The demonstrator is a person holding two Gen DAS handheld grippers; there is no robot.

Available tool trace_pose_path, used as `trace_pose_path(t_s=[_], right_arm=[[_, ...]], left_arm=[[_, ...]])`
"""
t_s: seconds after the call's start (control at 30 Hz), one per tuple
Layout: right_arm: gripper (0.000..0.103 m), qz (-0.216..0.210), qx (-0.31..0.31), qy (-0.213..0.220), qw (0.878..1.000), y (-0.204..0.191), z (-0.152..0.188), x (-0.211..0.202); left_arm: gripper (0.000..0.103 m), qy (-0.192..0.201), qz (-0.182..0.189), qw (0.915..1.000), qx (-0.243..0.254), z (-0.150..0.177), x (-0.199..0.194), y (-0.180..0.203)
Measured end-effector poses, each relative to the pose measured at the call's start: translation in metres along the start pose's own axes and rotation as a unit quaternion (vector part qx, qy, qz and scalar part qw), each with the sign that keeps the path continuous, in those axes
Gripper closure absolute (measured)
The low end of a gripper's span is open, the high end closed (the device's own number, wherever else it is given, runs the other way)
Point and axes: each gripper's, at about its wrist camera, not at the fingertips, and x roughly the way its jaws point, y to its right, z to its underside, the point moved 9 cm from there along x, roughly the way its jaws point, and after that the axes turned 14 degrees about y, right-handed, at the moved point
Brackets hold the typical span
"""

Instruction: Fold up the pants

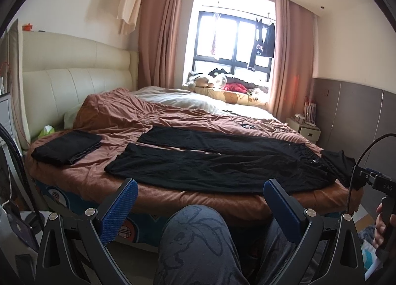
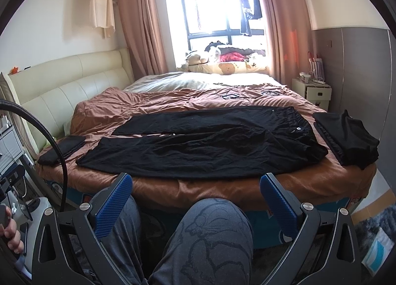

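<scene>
Fingers of both grippers spread wide, nothing between them. Left gripper (image 1: 200,207) sits low in its frame, blue ribbed pads (image 1: 118,213) flanking a person's knee (image 1: 198,243) in grey printed trousers. Right gripper (image 2: 195,202) the same: pads (image 2: 111,207) apart, knee between, short of the bed edge.

Black pants (image 2: 198,146) lie flat across the middle of the frame on a brown blanket (image 2: 153,101), both legs stretched toward frame left, waistband toward frame right. Legs side by side, a narrow gap of blanket showing between them near the hems. Near leg runs close along the front edge of the bed.

Folded black stack (image 2: 346,139) at right of the pants, just beside the waistband. Another folded black garment (image 1: 66,147) at left, apart from the hems.

Cream padded headboard (image 1: 74,72) at left of frame. Window (image 1: 232,42) upper centre, pink curtains (image 1: 160,37) either side, clothes hanging outside. Soft toys on the sill. Small white nightstand (image 2: 313,91) at right.

Right edge of the left view: a hand (image 1: 381,225) holding the other gripper's handle.
</scene>
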Motion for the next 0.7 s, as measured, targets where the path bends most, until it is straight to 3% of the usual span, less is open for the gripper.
trace_pose_path(t_s=[0.17, 0.33, 0.6, 0.7], right_arm=[[0.000, 0.007, 0.000, 0.001, 1.000, 0.004, -0.001, 0.017], [0.000, -0.002, 0.011, 0.029, 1.000, 0.011, -0.002, 0.029], [0.000, 0.062, 0.004, -0.035, 0.997, 0.038, 0.019, 0.083], [0.000, 0.076, 0.018, -0.056, 0.995, 0.046, 0.025, 0.106]], left_arm=[[0.000, -0.014, -0.004, 0.9999, -0.004, 0.006, 0.020, -0.006], [0.000, -0.043, -0.016, 0.9989, -0.003, 0.016, 0.047, -0.014], [0.000, -0.093, -0.029, 0.9952, -0.005, 0.035, 0.096, -0.038], [0.000, -0.131, -0.040, 0.9904, -0.021, 0.049, 0.119, -0.055]])
